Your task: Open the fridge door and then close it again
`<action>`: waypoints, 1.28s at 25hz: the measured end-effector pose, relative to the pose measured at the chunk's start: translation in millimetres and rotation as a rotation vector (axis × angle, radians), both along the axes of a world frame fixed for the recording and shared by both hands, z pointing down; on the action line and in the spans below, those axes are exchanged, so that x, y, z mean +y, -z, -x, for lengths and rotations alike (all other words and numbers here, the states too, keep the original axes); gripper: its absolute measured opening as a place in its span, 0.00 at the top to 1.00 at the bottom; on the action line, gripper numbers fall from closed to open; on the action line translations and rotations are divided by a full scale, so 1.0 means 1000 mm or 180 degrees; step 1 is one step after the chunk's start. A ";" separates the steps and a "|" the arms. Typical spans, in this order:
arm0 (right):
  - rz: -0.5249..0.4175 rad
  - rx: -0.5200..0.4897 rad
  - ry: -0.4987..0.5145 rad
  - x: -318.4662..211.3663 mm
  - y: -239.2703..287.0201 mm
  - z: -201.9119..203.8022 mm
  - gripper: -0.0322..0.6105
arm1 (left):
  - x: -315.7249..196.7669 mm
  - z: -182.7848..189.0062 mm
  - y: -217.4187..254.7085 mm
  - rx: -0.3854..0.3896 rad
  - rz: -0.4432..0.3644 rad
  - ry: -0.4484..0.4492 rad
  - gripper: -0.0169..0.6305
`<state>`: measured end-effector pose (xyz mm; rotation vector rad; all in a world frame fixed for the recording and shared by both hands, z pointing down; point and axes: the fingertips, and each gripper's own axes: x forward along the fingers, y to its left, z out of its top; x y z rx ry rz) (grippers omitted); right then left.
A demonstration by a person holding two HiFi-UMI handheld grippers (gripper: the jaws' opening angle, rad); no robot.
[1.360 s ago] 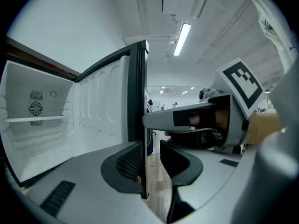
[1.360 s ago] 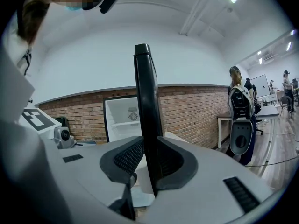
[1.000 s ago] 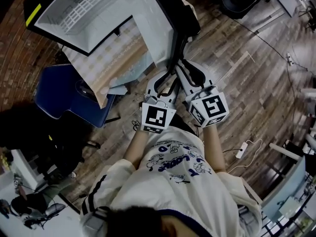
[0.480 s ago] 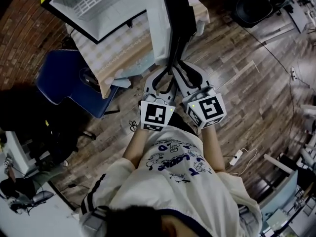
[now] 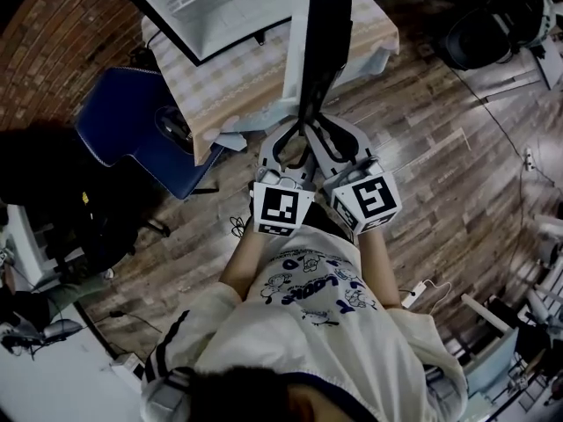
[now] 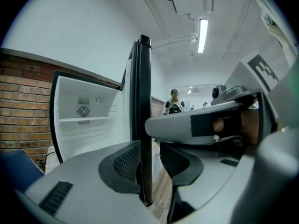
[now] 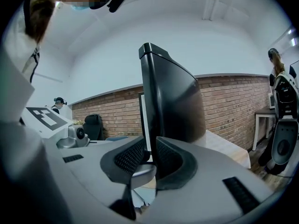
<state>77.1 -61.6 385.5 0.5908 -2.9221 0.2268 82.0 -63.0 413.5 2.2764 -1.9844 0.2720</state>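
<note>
Under you runs a wooden plank floor [image 5: 440, 174], and a white power strip [image 5: 426, 290] lies on it with its cable, low on your right. On your left a blue chair [image 5: 132, 134] stands just beside a worktop [image 5: 237, 95] draped in a pale checked cloth. A brick wall [image 5: 44, 51] rises beyond the chair. A black office chair [image 5: 493, 25] sits well off to your right. Overhead a long ceiling light [image 6: 202, 35] glows, and a person [image 6: 174, 102] stands far down the room. Another distant person [image 7: 59, 104] is near a black chair [image 7: 93, 125] by the bricks.
</note>
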 end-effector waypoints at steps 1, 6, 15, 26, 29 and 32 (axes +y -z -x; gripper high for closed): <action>-0.0004 0.0006 0.0037 0.002 0.000 0.006 0.80 | 0.002 0.007 0.000 0.0008 0.0002 0.0049 0.77; -0.0007 0.0047 0.0189 0.010 0.001 0.037 0.80 | 0.008 0.041 -0.002 0.0051 0.0030 0.0258 0.75; 0.0008 0.0063 0.0383 0.021 0.002 0.087 0.80 | 0.015 0.091 -0.003 0.0081 0.0056 0.0469 0.74; 0.0033 0.0068 0.0548 0.023 0.002 0.144 0.80 | 0.009 0.154 -0.002 0.0084 0.0075 0.0603 0.74; 0.0051 0.0060 0.0581 0.024 0.002 0.158 0.80 | 0.006 0.168 0.000 0.0056 0.0070 0.0629 0.74; 0.0070 0.0046 0.0600 0.023 0.001 0.173 0.80 | 0.004 0.182 0.000 0.0056 0.0070 0.0662 0.74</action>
